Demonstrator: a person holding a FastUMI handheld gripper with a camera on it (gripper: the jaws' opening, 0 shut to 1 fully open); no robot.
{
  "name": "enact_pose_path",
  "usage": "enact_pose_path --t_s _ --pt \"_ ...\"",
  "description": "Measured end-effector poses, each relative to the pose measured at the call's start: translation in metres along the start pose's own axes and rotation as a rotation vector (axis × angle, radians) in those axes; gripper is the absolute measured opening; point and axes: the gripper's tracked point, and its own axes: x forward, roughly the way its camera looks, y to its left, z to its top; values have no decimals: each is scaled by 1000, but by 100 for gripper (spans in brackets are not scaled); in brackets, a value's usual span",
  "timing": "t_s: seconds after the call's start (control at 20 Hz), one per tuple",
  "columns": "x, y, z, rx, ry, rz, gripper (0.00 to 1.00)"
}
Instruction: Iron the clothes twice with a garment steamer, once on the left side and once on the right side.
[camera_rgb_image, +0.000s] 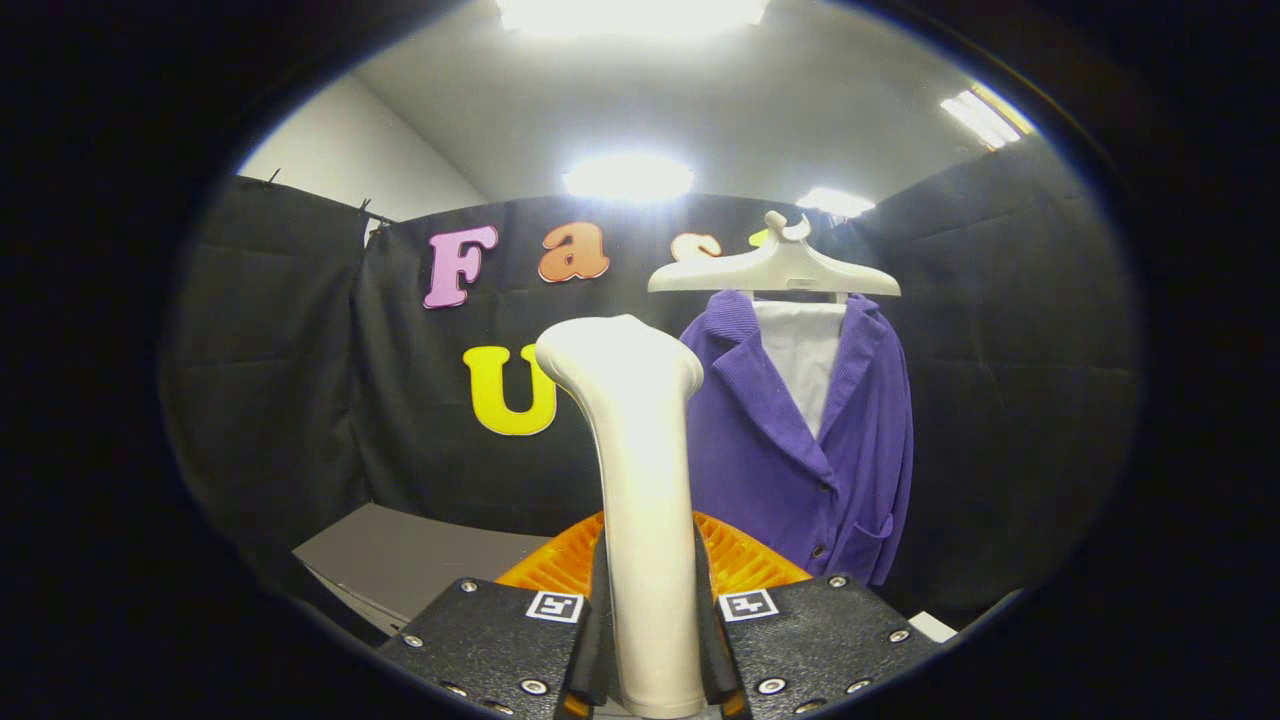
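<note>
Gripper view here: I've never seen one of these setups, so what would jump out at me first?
First, the cream garment steamer standing upright between the gripper fingers, which press on its handle from both sides. Just beyond it, to the right, a purple jacket over a white shirt hangs on a pale hanger against the black booth wall. Behind the steamer's handle, low down, sits something orange and ribbed.

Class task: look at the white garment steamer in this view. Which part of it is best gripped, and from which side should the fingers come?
Grip the garment steamer on its straight, narrow handle shaft, below the flared, angled head. Come from the base end, one finger on each side: the shaft is slim and even there, while the head widens. The hand-held gripper is shut on the shaft this way, head pointing up, beside the purple jacket.
</note>
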Motion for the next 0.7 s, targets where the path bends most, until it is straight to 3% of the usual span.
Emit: enact_pose_path --t_s 0.7 --pt "56 -59 13 -94 -81 -197 34"
